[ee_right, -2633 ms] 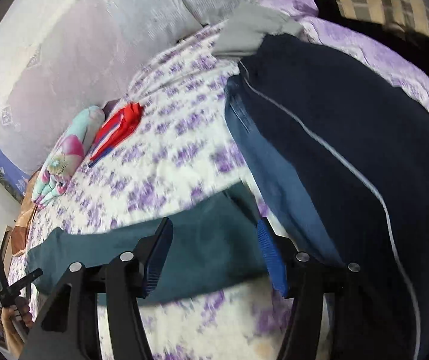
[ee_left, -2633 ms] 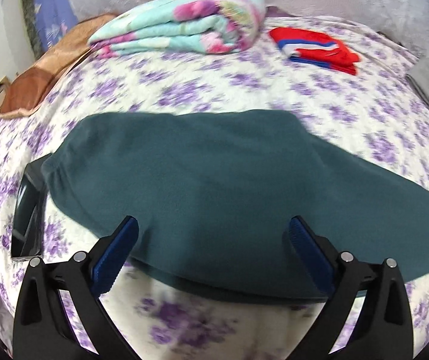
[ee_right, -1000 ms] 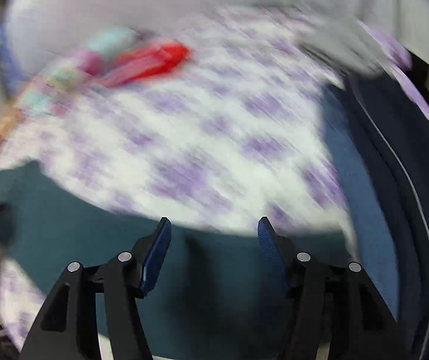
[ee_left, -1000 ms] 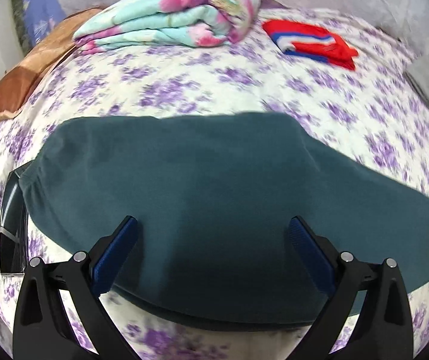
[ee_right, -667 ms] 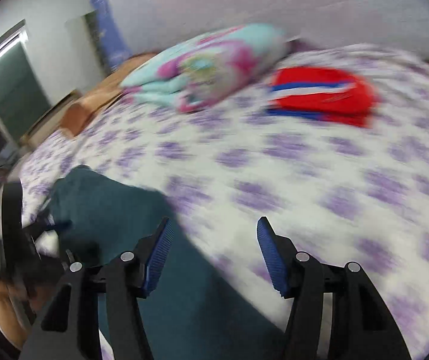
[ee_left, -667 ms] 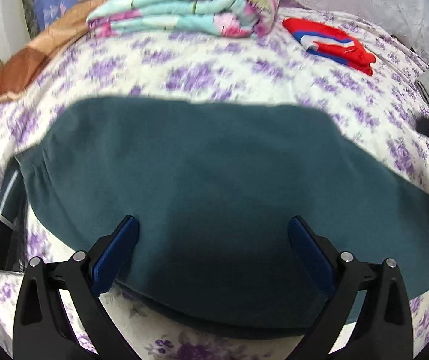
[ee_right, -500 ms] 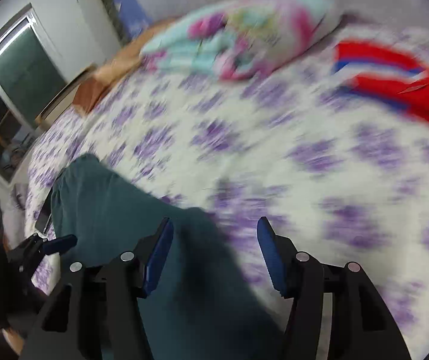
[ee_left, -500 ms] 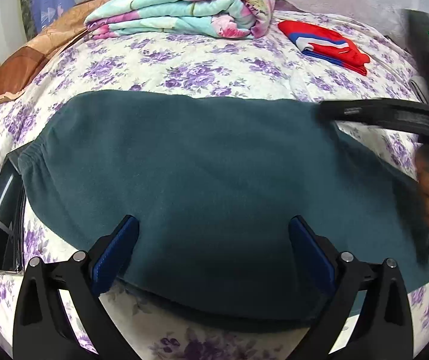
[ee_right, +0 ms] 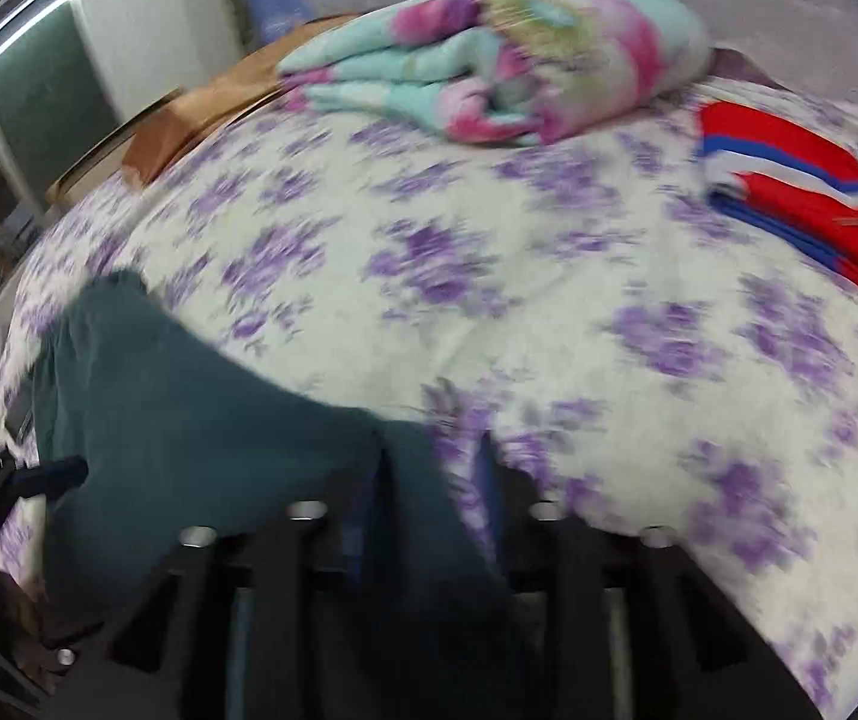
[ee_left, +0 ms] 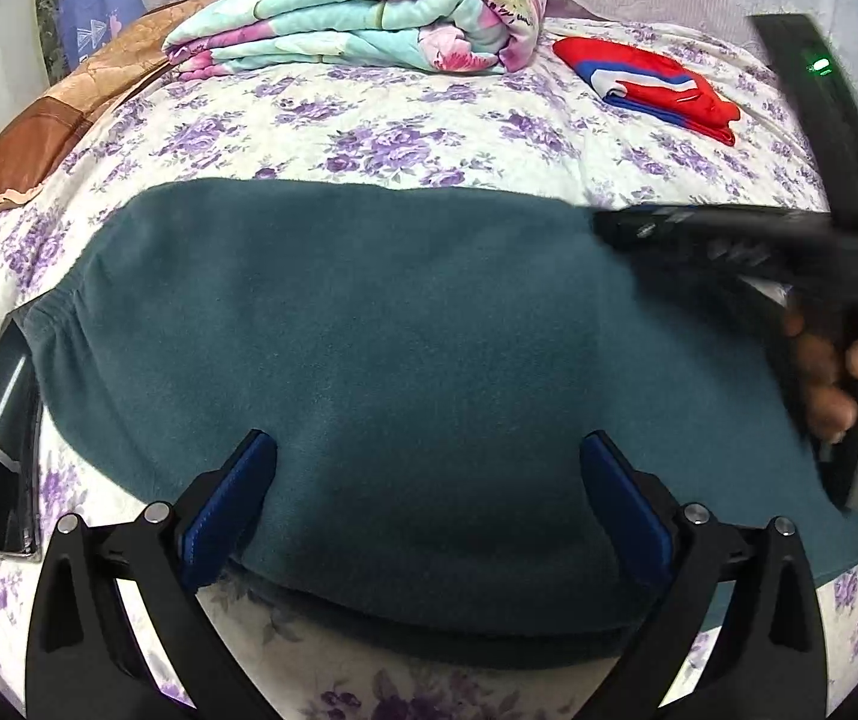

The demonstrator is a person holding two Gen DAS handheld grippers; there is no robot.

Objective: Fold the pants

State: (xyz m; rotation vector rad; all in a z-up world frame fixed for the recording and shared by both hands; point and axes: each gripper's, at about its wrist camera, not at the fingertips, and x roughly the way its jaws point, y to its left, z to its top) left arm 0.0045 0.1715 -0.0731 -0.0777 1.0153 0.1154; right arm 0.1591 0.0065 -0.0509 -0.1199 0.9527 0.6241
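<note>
Dark teal pants [ee_left: 405, 372] lie flat across the flowered bed sheet [ee_left: 405, 138], waistband at the left. My left gripper [ee_left: 429, 492] is open and empty, its blue pads over the near edge of the pants. My right gripper [ee_left: 615, 228] reaches in from the right over the far edge of the pants. In the blurred right wrist view the right gripper [ee_right: 435, 456] has its jaws close together with the teal pants [ee_right: 201, 420] cloth between them.
A folded floral blanket [ee_left: 369, 18] and a folded red, white and blue garment [ee_left: 651, 84] lie at the back of the bed. A brown cushion [ee_left: 51, 126] is at the back left. A black tablet-like object [ee_left: 6, 456] lies beside the waistband.
The right gripper swung from the leg end to the far edge of the pants and closed on the cloth. The left gripper stayed open over the near edge.
</note>
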